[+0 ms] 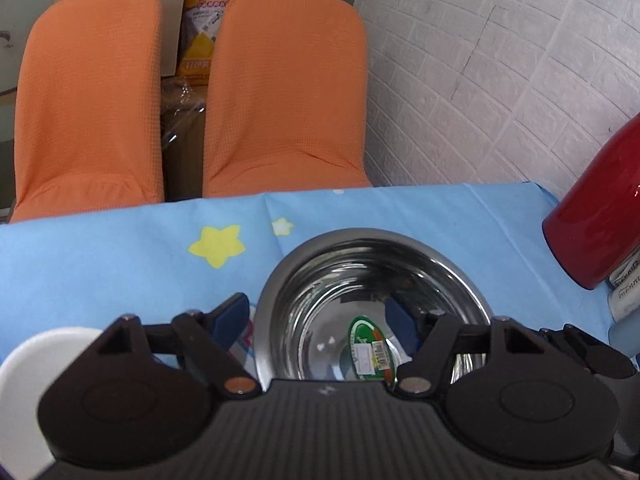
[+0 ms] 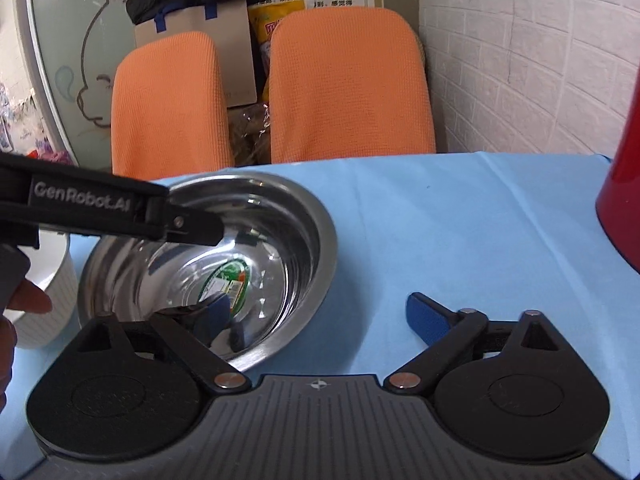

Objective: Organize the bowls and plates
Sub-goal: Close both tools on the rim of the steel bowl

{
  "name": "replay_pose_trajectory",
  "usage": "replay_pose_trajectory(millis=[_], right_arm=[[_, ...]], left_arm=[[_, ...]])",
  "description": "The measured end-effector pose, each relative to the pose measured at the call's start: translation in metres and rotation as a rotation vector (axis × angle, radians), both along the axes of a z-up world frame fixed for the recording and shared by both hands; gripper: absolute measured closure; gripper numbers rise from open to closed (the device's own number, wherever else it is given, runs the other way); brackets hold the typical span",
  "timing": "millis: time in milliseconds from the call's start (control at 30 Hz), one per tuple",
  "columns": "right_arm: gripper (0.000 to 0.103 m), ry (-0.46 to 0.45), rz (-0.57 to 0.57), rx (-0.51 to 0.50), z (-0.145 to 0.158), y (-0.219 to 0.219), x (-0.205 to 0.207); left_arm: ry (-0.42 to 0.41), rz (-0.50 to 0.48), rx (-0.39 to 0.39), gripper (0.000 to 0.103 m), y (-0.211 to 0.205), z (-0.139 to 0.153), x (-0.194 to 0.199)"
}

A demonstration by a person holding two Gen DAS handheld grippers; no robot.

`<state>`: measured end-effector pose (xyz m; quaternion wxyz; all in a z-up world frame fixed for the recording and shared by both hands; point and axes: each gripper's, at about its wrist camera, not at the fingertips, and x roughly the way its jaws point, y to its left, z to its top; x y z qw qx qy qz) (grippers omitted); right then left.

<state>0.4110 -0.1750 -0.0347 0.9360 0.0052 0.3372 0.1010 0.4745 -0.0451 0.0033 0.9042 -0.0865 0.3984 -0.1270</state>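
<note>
Blue star-printed cloth (image 1: 120, 264) covered the table, with two orange chairs (image 2: 348, 84) and a white brick wall behind, and on it sat a shiny steel bowl (image 2: 280, 216) with a green label on its bottom, just beside a ribbed white bowl (image 2: 48, 292) and well apart from a red flask (image 1: 592, 216). Both grippers angled downward over the steel bowl: the left gripper (image 1: 320, 312) straddled its left rim, one blue pad outside and one inside, jaws spread and not pressing. The right gripper (image 2: 320, 312) straddled the right rim, jaws wide apart, holding nothing.
</note>
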Motion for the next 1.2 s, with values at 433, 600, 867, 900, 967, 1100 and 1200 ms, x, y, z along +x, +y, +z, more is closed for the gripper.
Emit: replay_pose_trajectory(millis=[433,600,867,900,967,1100,1200], right_arm=[[0.008,-0.018,0.041,0.082,0.023,-0.013,-0.036],[0.001,-0.046,0.037,0.103,0.038,-0.014,-0.068],[0.0,-0.07,0.057,0.106,0.045,0.011,-0.146],[0.0,-0.064,0.061,0.12,0.044,0.013,-0.156],[0.0,-0.051,0.069,0.146,0.042,0.019,-0.177],[0.0,-0.042,0.094,0.15,0.036,0.035,-0.217],[0.0,-0.034,0.104,0.14,0.03,0.048,-0.239]], left_arm=[[-0.04,-0.07,0.047,0.054,-0.023,0.021,-0.036],[-0.051,-0.071,0.05,0.053,-0.029,0.036,-0.075],[-0.052,-0.044,0.054,0.051,-0.02,0.045,-0.165],[-0.049,-0.042,0.055,0.051,-0.017,0.044,-0.178],[-0.047,-0.041,0.05,0.051,-0.009,0.041,-0.201],[-0.044,-0.038,0.056,0.051,0.007,0.033,-0.251],[-0.043,-0.039,0.065,0.051,0.015,0.027,-0.28]])
